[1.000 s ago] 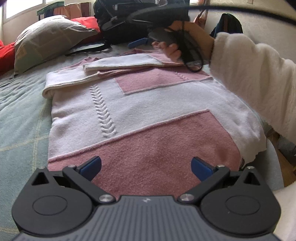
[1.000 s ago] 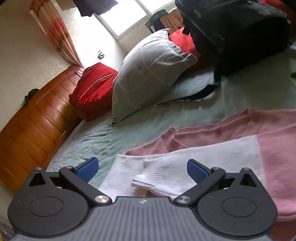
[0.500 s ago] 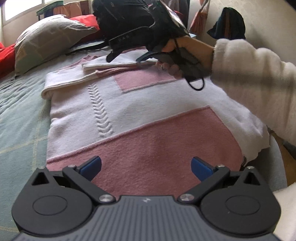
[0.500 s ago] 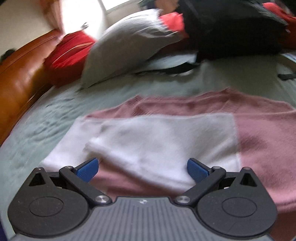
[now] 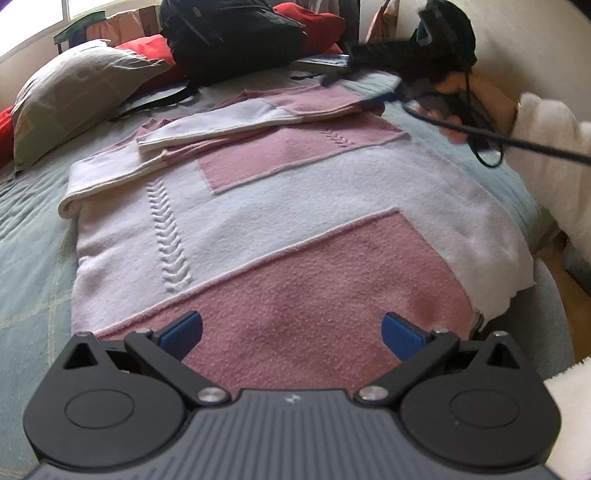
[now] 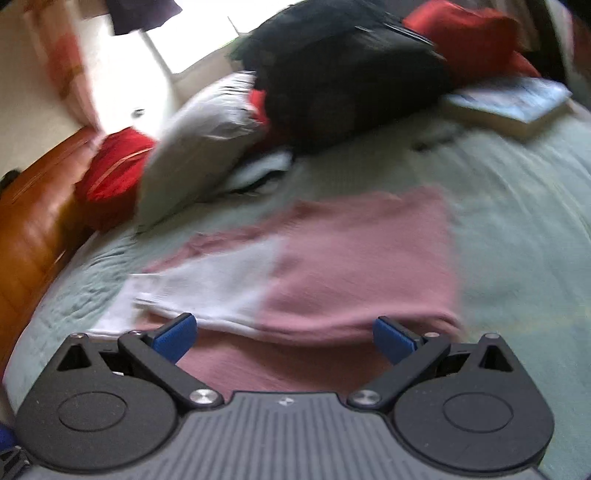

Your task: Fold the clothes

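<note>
Hovering both tools, left tool (image 5: pixel 291 328) and right tool (image 6: pixel 282 334), spread wide and empty, over the pink-and-white sweater (image 5: pixel 280 221), flat on the bed (image 5: pixel 33 236), sleeves crossed inward, hem near its edge.

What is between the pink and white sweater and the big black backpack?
In the left wrist view, only bare green bedspread and the backpack's own trailing strap lie between it and the sweater.
</note>
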Available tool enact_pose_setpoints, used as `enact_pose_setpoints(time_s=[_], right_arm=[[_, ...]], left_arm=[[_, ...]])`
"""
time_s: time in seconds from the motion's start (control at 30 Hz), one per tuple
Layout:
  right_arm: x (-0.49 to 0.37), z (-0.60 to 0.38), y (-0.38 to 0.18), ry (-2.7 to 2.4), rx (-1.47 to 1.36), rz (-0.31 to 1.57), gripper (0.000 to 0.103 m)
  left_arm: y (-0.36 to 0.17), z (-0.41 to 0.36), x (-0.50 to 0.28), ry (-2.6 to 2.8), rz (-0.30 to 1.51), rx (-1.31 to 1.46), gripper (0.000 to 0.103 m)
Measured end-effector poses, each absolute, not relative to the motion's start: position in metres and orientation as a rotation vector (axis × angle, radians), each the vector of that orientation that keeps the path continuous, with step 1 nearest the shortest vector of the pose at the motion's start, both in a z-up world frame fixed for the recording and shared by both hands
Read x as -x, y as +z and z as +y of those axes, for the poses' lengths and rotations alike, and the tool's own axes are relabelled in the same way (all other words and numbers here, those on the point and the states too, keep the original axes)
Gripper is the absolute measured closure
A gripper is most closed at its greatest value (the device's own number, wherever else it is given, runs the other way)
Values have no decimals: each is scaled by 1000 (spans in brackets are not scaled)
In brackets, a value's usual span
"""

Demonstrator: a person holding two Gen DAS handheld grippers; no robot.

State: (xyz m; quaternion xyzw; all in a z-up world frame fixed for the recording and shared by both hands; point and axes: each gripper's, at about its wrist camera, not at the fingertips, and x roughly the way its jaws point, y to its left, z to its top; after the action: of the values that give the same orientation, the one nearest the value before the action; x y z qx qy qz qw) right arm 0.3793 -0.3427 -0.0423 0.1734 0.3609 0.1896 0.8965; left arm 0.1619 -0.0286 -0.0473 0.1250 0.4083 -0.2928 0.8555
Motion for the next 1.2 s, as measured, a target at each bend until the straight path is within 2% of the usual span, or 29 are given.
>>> enact_pose_setpoints(time_s=[0.2,0.37,0.47,0.6,0.63,0.9,1.0,1.1,1.2], right_arm=[[-374,-368,-62,353,-401,762,0],[-363,-346,-33,399,-279,631,0],[-377,-340,-38,383,-265,637,0],[-398,-346,-78,303,-233,759,0],[-393,-346,-79,316,-217,722,0],[-386,-349,-34,343,-256,648,0],[-403,-356,-33,347,-310,639,0],[-424,-362,-59,284,-346,727,0],[-424,-365,-77,292,-332,732,0]], left_arm=[[-49,-29,-162,-611,870,-265,1],[-45,-30,-163,-604,861,-276,1],[-43,-29,-162,-605,850,-267,1],[-41,-23,-160,-600,837,-258,1],[-41,-21,-160,-598,836,-255,1],[-37,-8,-168,-542,812,-240,1],[-39,-9,-171,-548,816,-235,1],[-42,-12,-173,-546,817,-249,1],[-43,-10,-177,-554,816,-236,1]])
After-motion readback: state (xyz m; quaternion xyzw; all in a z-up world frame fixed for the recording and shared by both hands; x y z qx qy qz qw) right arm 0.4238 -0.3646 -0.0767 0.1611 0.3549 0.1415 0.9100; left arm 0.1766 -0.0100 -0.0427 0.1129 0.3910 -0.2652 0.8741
